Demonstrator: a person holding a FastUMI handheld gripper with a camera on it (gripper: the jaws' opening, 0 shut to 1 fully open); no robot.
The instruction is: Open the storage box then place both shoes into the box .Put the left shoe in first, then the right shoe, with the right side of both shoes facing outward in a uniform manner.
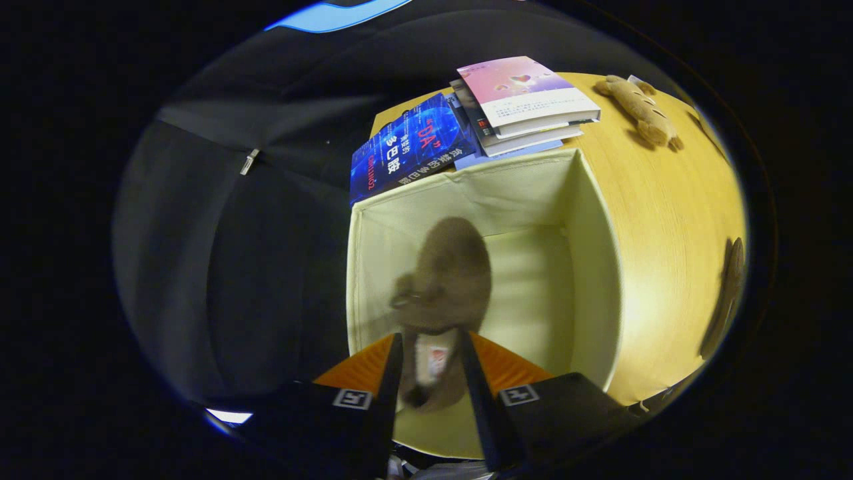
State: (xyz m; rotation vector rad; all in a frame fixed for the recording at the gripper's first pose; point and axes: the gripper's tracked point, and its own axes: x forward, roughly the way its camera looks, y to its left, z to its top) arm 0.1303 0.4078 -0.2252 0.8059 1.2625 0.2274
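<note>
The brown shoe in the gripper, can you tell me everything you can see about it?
The brown shoe looks soft and fuzzy, like suede, with a small knot or bow on its side. Its pale inner lining shows at the heel. The gripper pinches that heel end between both fingers, so the toe points away. It hangs over the open cream storage box, blurred, and I can't tell if it touches the bottom.

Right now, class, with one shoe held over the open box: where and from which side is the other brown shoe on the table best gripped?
Judging loosely: the tool is shut on a brown suede shoe above the cream fabric box. The second brown shoe lies flat on the wooden table; come from above and pinch its collar wall, though its opening is hard to make out.
</note>
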